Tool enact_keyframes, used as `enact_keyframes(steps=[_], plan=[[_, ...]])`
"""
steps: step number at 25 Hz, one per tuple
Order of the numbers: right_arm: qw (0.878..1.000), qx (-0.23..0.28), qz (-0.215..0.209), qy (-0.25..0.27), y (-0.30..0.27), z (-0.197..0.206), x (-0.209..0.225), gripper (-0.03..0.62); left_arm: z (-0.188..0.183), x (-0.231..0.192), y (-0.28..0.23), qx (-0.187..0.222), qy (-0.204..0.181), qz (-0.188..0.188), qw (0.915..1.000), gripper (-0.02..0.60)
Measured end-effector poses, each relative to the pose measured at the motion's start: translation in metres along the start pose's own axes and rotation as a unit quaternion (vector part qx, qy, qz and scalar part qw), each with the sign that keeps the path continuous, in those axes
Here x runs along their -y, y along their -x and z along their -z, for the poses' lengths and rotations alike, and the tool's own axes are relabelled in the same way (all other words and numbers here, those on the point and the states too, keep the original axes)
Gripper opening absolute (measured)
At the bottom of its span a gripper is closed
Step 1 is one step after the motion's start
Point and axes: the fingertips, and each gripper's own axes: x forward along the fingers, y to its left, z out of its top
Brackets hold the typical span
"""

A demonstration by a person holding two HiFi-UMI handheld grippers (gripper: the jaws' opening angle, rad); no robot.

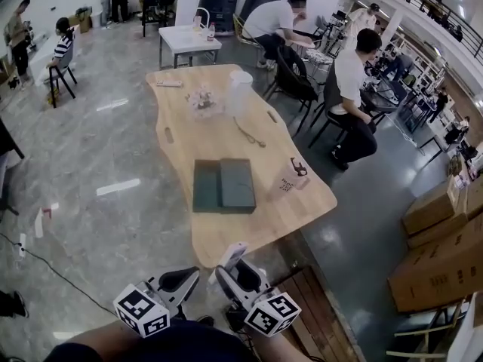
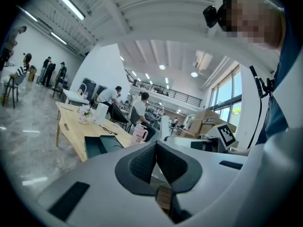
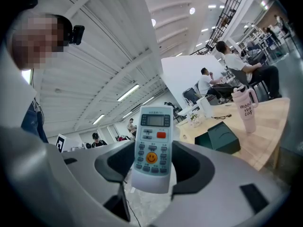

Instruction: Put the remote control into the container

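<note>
From the head view, the green container (image 1: 223, 185) lies near the near end of the tabletop (image 1: 226, 236). A pink cup (image 1: 291, 178) stands just beside it at the right edge. The left gripper (image 1: 179, 280) and the right gripper (image 1: 232, 271) hang off the near end.

In the left gripper view, the jaws are pressed together on nothing.

In the right gripper view, the jaws squeeze the remote control (image 3: 152, 143), and its buttons face the camera.

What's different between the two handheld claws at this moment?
The left gripper has its jaws closed together with nothing between them, while the right gripper is clamped on a white remote control. In the head view the remote sticks out past the right gripper's tips, whereas the left gripper's tips are bare. Both are held side by side at the near end of the wooden table.
</note>
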Motion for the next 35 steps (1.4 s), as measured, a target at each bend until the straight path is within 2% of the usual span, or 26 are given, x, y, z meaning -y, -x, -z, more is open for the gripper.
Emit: enact_keyframes(steps=[14, 21, 27, 35], plan=[[0.999, -0.009, 0.051, 0.012, -0.129, -0.031, 0.061, 0.250, -0.064, -0.127, -0.065, 0.001, -0.014, 0.044, 0.9989, 0.012], [0.995, -0.033, 0.092, 0.000, -0.193, -0.025, 0.098, 0.250, -0.083, -0.181, -0.079, -0.006, -0.010, 0.067, 0.9977, 0.012], [0.991, -0.076, 0.108, 0.000, -0.237, -0.012, 0.141, 0.250, -0.085, -0.212, -0.091, -0.011, -0.002, 0.054, 0.9985, 0.012], [0.981, -0.151, 0.123, -0.015, -0.277, 0.015, 0.206, 0.250, -0.091, -0.231, -0.105, -0.004, 0.011, 0.008, 0.9999, 0.012]])
